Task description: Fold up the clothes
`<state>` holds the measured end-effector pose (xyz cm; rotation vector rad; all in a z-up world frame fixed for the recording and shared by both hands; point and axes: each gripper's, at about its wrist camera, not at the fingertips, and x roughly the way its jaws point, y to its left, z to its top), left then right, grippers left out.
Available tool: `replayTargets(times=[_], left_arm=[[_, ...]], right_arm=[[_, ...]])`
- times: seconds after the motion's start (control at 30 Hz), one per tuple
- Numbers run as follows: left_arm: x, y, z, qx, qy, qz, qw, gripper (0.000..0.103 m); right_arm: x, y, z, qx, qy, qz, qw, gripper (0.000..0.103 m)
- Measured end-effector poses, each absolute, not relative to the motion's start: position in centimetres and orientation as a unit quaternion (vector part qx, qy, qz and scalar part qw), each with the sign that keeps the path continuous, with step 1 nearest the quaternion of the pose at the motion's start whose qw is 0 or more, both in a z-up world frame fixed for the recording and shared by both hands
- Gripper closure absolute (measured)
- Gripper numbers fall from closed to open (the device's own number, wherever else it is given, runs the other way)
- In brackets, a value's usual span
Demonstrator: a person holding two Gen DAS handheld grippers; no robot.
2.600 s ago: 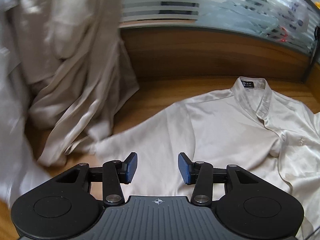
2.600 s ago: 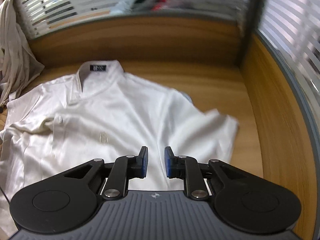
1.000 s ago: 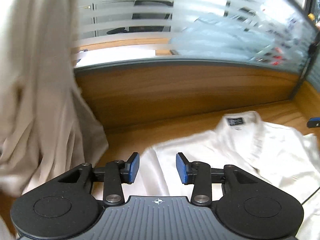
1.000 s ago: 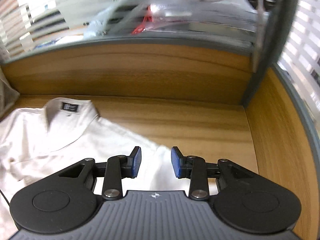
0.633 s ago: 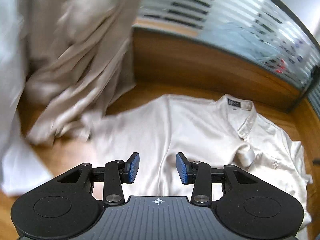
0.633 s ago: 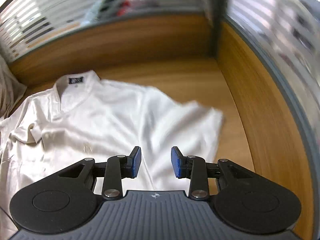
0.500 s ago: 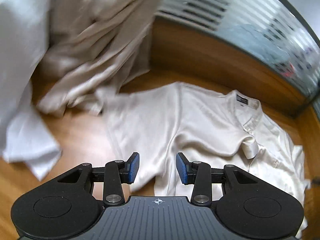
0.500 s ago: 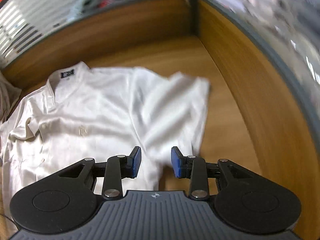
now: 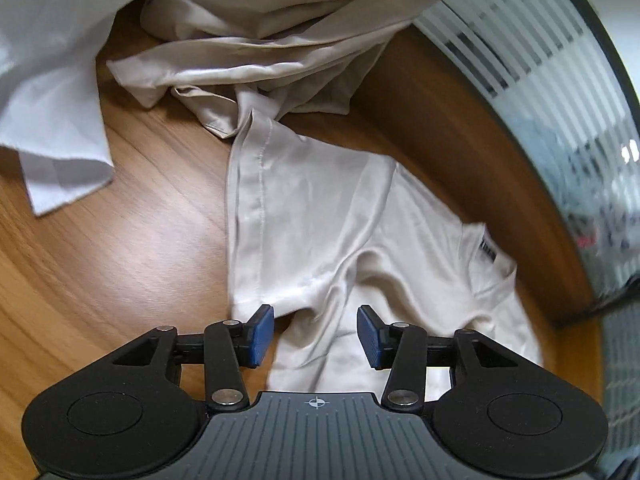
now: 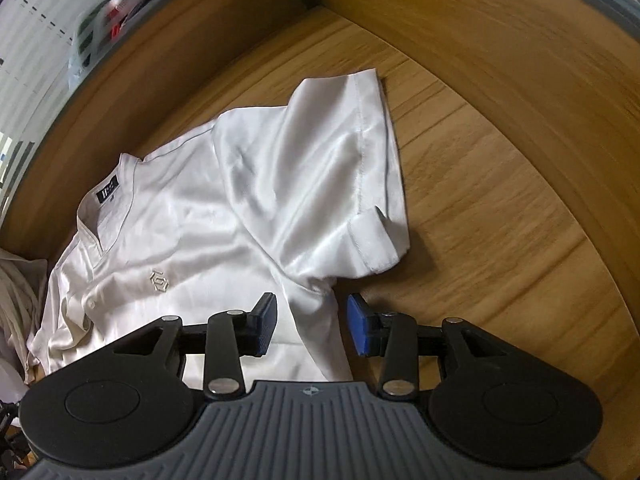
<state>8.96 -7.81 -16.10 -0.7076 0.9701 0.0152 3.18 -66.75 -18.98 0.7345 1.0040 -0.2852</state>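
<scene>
A cream satin short-sleeved shirt (image 9: 320,216) (image 10: 192,216) lies face up on the wooden table (image 9: 112,248), with its collar and black label (image 10: 106,192) toward the back wall. My left gripper (image 9: 316,334) hovers over the armpit of one sleeve, jaws opening, blue pads either side of the cloth without pressing it. My right gripper (image 10: 311,322) hangs over the armpit of the other sleeve (image 10: 352,184), jaws opening too, nothing pinched between the pads.
A heap of beige garments (image 9: 272,28) and a white cloth (image 9: 48,92) lie beyond the shirt in the left wrist view. A wooden wall with striped glass (image 9: 528,64) runs behind. A wooden side wall (image 10: 520,52) closes the corner at the right.
Both grippers have rolled and dropped closer to the shirt, each now over a sleeve's armpit. Their jaws stand a little wider than a second ago.
</scene>
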Motion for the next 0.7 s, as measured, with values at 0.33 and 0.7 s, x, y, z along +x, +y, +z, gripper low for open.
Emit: replayTargets(times=[0.33,0.7], left_arm=[[10.8,-7.1,-17.3,-0.351,0.439,0.036,0.826,0.101],[16.9,-5.2,-15.3,-0.281,0.418,0.042,0.863,0.101]], right_arm=[[5.0,-67.6,-19.6,0.337,0.466,-0.138,0.806,0.097],[8.7,-69.9,-18.2,0.285,0.451,-0.156,0.831,0.098]])
